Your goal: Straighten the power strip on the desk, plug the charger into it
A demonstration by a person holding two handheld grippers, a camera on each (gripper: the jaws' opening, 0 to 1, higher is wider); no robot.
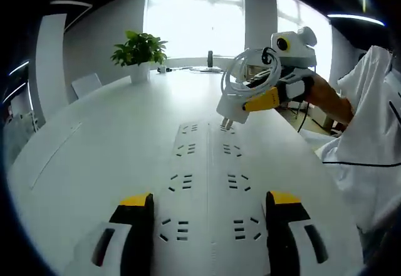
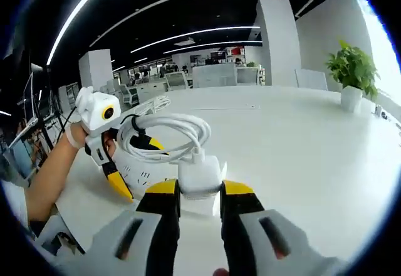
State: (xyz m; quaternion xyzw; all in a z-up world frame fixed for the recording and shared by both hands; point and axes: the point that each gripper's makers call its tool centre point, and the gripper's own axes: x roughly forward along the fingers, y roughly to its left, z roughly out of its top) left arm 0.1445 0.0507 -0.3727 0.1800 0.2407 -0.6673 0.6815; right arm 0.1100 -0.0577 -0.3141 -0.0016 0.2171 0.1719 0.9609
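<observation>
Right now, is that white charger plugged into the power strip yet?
Not yet. The charger, gripped by the right hand-held gripper, has its prongs just at the power strip, not seated.

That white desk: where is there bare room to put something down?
Most of the desk is bare: the wide stretch between the power strip and the potted plant, and its left side. It is crowded at the strip's far end, where the right gripper holds the charger over the sockets.

We see an open-plan office. A long white table [image 1: 94, 157] runs toward a bright window [image 1: 194, 15], with a potted plant [image 1: 139, 53] standing on the table's far end. Beyond the table, rows of desks [image 2: 156, 88] sit under long ceiling light strips [image 2: 188, 34], among white columns [image 2: 279, 34].
</observation>
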